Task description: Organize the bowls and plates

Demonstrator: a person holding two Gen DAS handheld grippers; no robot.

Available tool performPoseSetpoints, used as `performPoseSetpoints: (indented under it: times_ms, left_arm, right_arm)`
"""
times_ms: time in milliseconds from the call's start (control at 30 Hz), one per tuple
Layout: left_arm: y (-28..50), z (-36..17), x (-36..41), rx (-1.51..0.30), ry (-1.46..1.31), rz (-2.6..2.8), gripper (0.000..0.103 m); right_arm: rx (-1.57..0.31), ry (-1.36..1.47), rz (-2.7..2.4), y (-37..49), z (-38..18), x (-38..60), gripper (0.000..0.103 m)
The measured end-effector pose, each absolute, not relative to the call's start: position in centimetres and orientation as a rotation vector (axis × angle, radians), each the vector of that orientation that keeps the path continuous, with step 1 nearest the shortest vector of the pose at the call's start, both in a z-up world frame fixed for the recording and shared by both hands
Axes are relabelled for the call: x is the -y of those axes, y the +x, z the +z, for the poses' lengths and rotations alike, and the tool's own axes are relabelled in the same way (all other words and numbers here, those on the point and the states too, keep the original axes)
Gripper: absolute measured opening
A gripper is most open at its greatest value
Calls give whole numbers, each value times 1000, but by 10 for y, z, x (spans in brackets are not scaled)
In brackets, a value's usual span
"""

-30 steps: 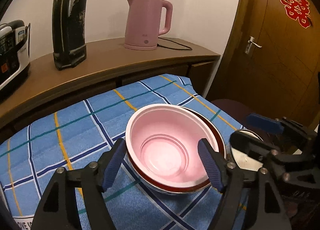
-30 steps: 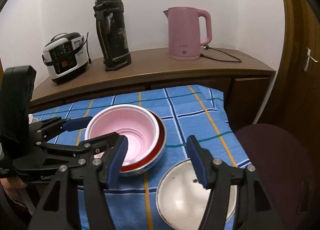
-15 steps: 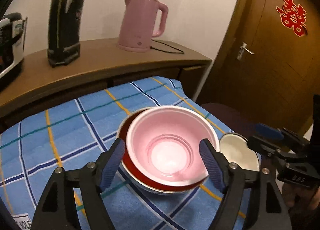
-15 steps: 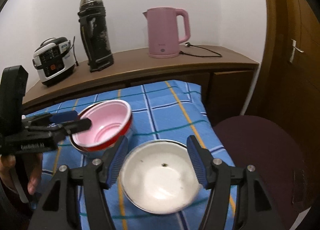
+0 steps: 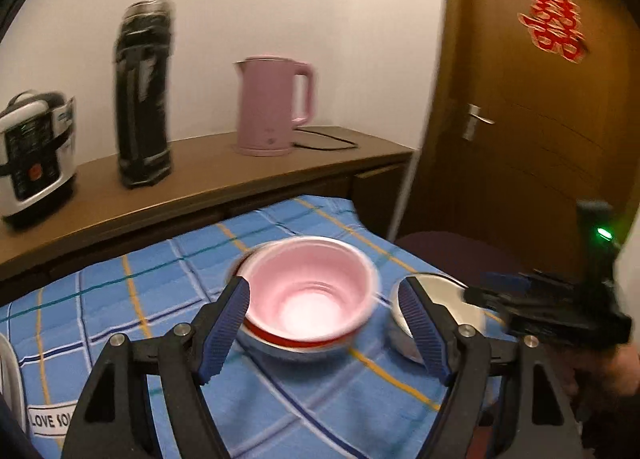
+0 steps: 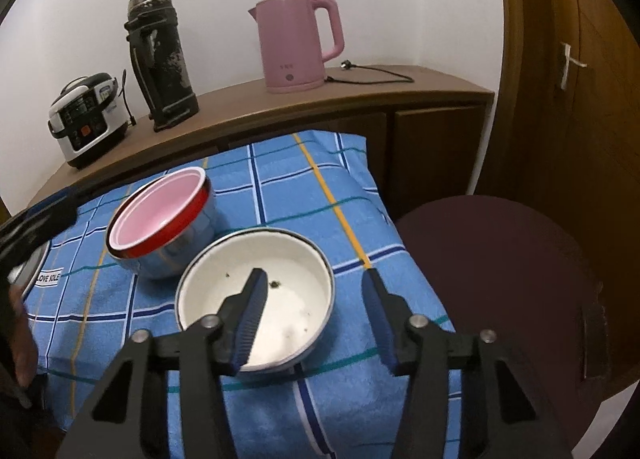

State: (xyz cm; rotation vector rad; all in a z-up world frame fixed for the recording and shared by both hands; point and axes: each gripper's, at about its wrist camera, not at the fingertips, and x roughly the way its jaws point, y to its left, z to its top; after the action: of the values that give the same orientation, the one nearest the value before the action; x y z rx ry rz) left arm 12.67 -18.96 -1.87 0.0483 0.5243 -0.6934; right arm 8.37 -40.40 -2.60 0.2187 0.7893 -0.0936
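A pink bowl (image 5: 308, 295) sits nested in a red-rimmed steel bowl (image 5: 292, 347) on the blue checked cloth (image 5: 140, 299). The stack also shows in the right wrist view, pink bowl (image 6: 156, 215) in steel bowl (image 6: 176, 243). A white enamel bowl (image 6: 280, 299) stands just right of it, also in the left wrist view (image 5: 440, 295). My left gripper (image 5: 326, 323) is open and empty, raised in front of the stack. My right gripper (image 6: 316, 307) is open, its left finger over the white bowl's inside and its right finger outside the rim.
A wooden sideboard (image 6: 360, 99) behind the table carries a pink kettle (image 6: 298, 47), a black thermos (image 6: 164, 59) and a rice cooker (image 6: 88, 119). A dark round stool (image 6: 500, 279) stands right of the table. A brown door (image 5: 540, 119) is further right.
My left gripper has drawn back and up from the stacked bowls. My right gripper has moved down onto the white bowl and now straddles its right rim.
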Motion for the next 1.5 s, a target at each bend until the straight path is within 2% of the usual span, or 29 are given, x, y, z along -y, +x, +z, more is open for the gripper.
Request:
performPoseSetpoints:
  times_ms: [300, 367, 467, 533, 567, 833, 967, 1033, 1500]
  left_arm:
    - [114, -37, 231, -654, 62, -792, 79]
    - [112, -40, 236, -671, 57, -798, 76]
    - [112, -45, 245, -698, 77, -803, 64]
    - [113, -50, 252, -724, 85, -812, 51]
    - [114, -52, 255, -735, 90, -815, 50]
    - [117, -63, 271, -770, 118, -818, 46]
    - [122, -68, 277, -796, 125, -801, 45]
    - [122, -69, 279, -794, 135, -780, 38]
    - [115, -41, 266, -719, 84, -773, 37]
  right_arm:
    - [-789, 240, -78, 77, -31, 410, 42]
    - [-791, 248, -78, 76, -33, 412, 41]
    - [-793, 257, -75, 76, -36, 413, 40]
    - [-796, 261, -67, 77, -38, 412, 39]
    - [-797, 265, -63, 77, -39, 412, 39]
    - [-817, 277, -38, 84, -47, 410, 25]
    - [-817, 285, -33, 83, -49, 411, 23]
    - [-816, 289, -39, 83, -48, 412, 22]
    - [-749, 290, -19, 73, -16, 407, 21]
